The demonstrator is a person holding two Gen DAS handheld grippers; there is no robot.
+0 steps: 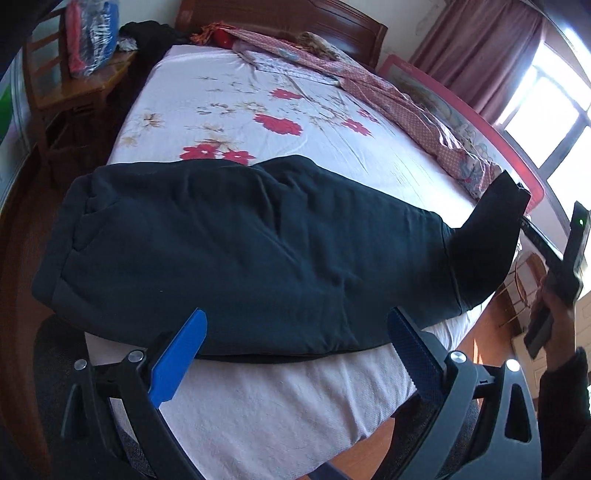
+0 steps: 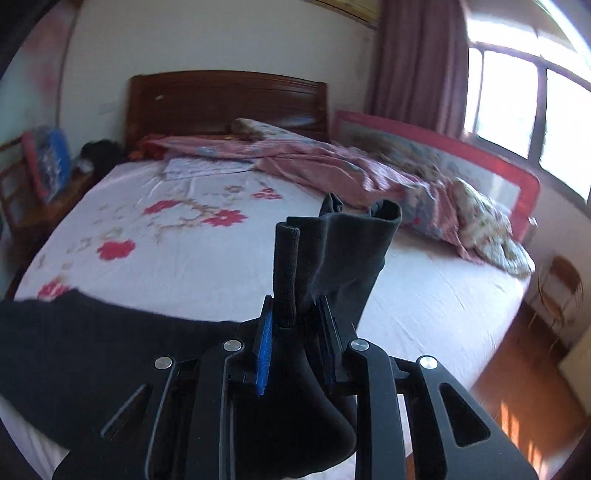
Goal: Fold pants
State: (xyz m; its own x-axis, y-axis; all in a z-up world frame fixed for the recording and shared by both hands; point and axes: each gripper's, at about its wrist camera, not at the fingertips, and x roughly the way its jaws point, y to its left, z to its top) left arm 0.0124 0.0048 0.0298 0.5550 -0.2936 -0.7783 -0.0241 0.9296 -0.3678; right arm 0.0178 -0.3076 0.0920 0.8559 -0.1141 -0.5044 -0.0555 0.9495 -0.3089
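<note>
Soft, floppy dark pants (image 1: 229, 251) flat on the bed (image 1: 258, 110), cuffs pinched tight in right hand-held gripper (image 2: 295, 314), left hand-held gripper (image 1: 295, 332) wide open, empty, maybe nearing the waist.

The left wrist view looks from the foot of the bed (image 1: 229, 110) toward the headboard (image 1: 280, 18), close above the pants (image 1: 240, 251). The right wrist view sits higher, facing the same headboard (image 2: 229, 99), its fingers (image 2: 264, 343) filling the foreground. Both share the flowered sheet, pink blanket (image 2: 332, 166) and window (image 2: 517, 110).
</note>
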